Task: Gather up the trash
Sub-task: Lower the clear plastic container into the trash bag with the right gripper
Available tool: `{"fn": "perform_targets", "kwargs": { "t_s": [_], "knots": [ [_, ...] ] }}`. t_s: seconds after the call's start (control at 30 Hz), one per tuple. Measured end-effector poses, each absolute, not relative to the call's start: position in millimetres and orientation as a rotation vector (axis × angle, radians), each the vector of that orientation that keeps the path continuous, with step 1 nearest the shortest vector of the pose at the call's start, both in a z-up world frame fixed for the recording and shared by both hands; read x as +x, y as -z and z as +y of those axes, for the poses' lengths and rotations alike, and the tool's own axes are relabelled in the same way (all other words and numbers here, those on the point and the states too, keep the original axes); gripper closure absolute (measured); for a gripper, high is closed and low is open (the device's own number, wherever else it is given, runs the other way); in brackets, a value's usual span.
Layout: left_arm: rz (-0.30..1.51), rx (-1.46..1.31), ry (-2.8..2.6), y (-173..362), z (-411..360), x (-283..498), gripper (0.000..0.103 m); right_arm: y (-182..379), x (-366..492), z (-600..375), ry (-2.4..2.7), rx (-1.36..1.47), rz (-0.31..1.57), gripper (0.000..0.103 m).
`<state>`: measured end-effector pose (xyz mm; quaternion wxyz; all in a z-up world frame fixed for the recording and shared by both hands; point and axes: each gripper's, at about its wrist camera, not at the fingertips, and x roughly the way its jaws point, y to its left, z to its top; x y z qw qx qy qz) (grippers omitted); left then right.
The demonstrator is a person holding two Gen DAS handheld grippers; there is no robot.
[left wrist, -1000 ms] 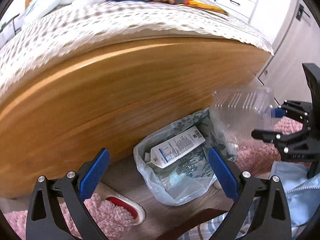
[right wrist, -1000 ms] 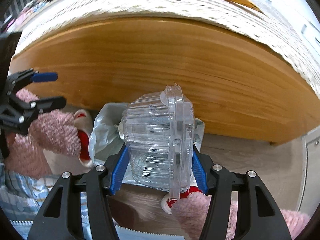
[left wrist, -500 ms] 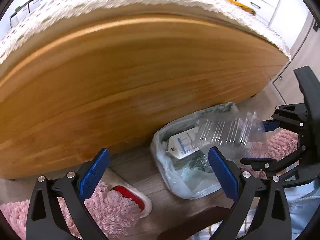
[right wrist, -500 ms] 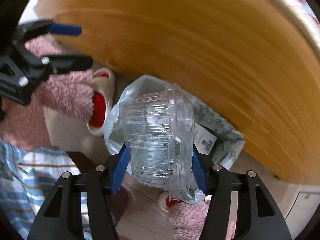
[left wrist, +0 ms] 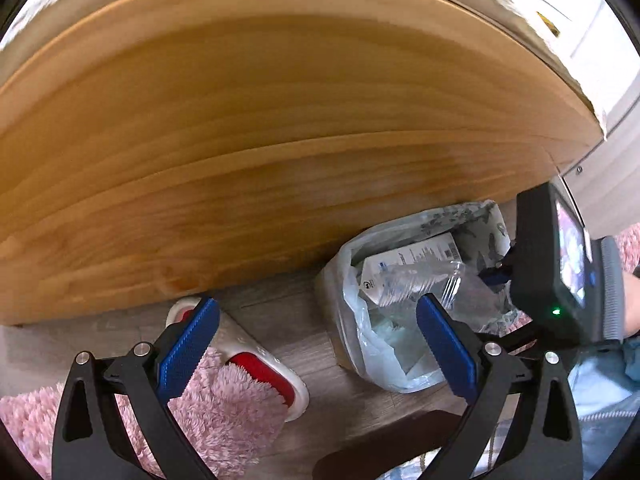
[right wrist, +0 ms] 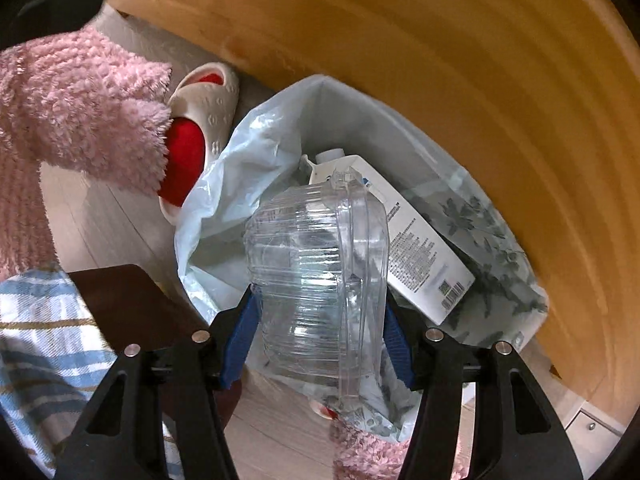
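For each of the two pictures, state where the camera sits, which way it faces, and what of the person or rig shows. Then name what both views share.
Left wrist: on the open left gripper, angled down at floor, slipper and trash bag; right gripper at right.
Right wrist: on the right gripper, facing down into the bag, clamping a clear container.
Shared: bag, white carton, slipper, wooden bed frame.

clear ribbed container [right wrist: 316, 280] | white carton [right wrist: 420, 248] | leaf-print bag [right wrist: 480, 216] | pink fuzzy slipper [right wrist: 80, 104] | blue tool pads [left wrist: 188, 348]

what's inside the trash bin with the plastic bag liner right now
A white carton lies slanted inside the lined bin. The right gripper holds a clear plastic container over the opening, hiding whatever lies beneath it.
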<state>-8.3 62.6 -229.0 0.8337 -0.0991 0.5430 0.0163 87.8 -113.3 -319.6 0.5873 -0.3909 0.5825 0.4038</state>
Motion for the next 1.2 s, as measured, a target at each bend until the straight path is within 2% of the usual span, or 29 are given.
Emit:
{"fn": "perform_targets", "kwargs": {
  "t_s": [0.53,1.0,1.2],
  "knots": [
    [1.186,-0.268,-0.063,239,78,-6,0.008,331,72,-106,-1.132,-1.042,1.386,0.047],
    [1.219,-0.268,-0.073,247,78,-2,0.008,332,74,-107,-1.19,-1.218,1.285,0.047],
    [1.225,-0.27,-0.073,247,78,-2,0.008,323,83,-106,-1.162,-1.204,1.239,0.047]
  ]
}}
